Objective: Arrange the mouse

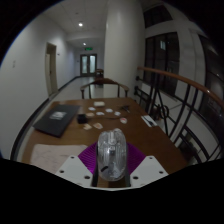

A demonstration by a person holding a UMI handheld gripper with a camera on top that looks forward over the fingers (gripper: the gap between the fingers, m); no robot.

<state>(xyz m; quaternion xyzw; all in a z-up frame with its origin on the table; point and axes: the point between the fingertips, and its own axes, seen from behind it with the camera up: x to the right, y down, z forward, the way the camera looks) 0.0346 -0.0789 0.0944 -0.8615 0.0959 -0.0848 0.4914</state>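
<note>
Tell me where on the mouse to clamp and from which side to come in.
Grip the mouse across its two long flanks, coming from its near end along its length. It already lies lengthwise between the tongs, whose purple pads flank it, so closing straight in should seat both pads on the narrow sides. Its domed top looks too slippery.

mouse [111, 153] between claw [110, 168] fingers; laptop [55, 121] beyond, left.

Long corridor [72, 60], brown table [60, 135]
</note>
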